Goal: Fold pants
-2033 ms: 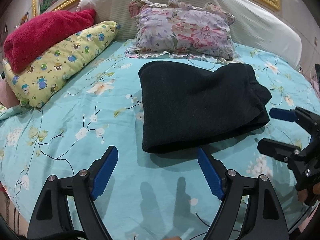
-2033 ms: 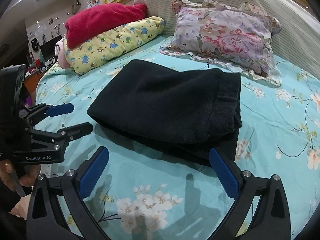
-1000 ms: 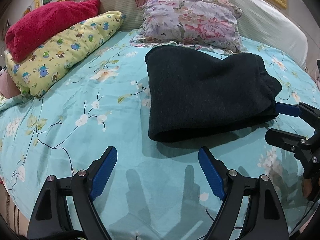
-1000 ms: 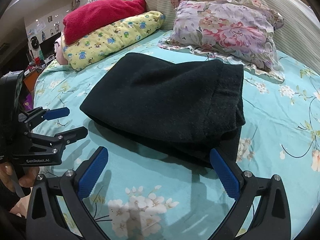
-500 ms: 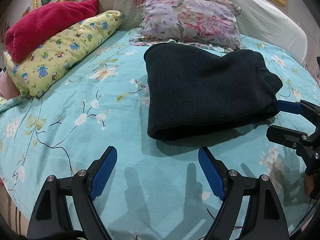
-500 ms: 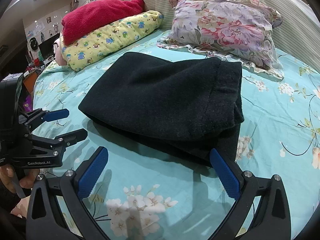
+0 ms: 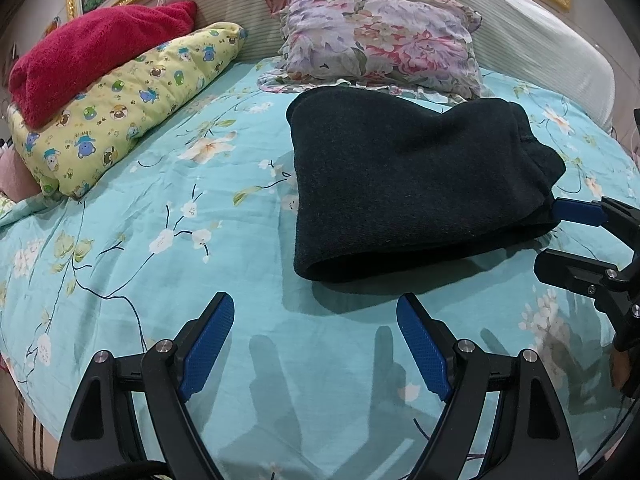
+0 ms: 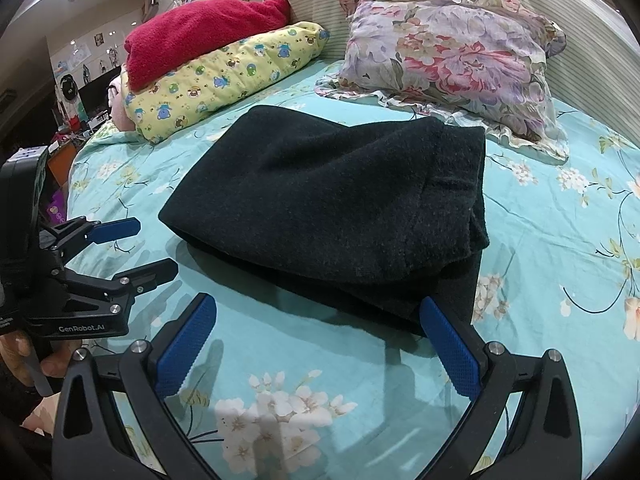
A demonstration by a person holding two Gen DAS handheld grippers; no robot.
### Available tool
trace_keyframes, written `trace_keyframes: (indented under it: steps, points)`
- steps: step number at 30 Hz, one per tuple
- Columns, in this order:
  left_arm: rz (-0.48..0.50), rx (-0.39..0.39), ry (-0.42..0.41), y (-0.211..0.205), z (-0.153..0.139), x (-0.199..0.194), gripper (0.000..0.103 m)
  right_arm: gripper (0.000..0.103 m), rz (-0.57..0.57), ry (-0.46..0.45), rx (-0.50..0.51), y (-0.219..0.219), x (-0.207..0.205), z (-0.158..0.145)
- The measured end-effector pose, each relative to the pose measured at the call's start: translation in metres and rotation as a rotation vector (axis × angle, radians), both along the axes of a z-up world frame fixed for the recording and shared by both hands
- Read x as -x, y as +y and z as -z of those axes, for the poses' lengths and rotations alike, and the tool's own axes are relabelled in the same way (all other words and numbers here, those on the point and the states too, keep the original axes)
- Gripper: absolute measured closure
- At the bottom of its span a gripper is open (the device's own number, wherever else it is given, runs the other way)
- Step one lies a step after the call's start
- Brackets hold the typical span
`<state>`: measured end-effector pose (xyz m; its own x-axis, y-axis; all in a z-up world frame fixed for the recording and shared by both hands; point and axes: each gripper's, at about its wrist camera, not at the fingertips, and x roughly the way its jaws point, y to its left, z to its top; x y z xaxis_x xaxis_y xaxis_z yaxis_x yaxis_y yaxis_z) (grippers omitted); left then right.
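The bed [image 7: 168, 184], spread with its turquoise flowered sheet, filled both views, and the padded headboard [image 7: 532, 44] curved behind it. The black pants [image 7: 412, 184] lay folded into a thick bundle in the middle of the bed, just in front of the floral pillow [image 7: 380, 36]; over the two seconds the bundle kept its shape and place, though it sat a little closer in both views than it had. To the left lay the yellow cartoon-print quilt [image 7: 128, 108] with the red blanket [image 7: 92, 52] piled on top.

My left hand-held gripper [image 7: 316, 334] hung over bare sheet just short of the near folded edge, jaws spread wide and gripping nothing — as wide as two seconds before. My right hand-held gripper [image 8: 320, 336] was likewise wide open and empty; its right pad [image 8: 448, 340] sat against the near corner of the pants, though I could not tell whether it touched. In the left view, its blue tip had come up to the waistband end — earlier it had stood clear of the cloth.
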<state>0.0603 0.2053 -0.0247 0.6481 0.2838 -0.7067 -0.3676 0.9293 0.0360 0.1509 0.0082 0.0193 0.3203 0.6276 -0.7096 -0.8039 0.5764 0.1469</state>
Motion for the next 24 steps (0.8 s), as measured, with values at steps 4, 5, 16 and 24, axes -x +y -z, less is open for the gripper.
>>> trace_keyframes:
  steps: [4,5,16,24]
  points:
    - [0.000,0.000,-0.001,-0.0001,0.0000,0.0002,0.019,0.001,-0.001,0.001,-0.003,-0.0001,-0.0004,-0.0002]
    - [0.001,0.001,-0.001,0.0002,0.0001,-0.0001,0.019,0.001,-0.001,0.002,-0.006,0.0000,-0.0003,-0.0002]
    - [0.007,-0.004,0.001,-0.0022,-0.0001,-0.0011,0.019,0.001,-0.001,-0.003,-0.006,-0.0012,0.0001,-0.0016]
    - [0.009,0.000,-0.021,-0.0008,-0.0046,-0.0004,0.019,0.001,0.007,-0.014,-0.003,-0.0038,-0.0026,-0.0056]
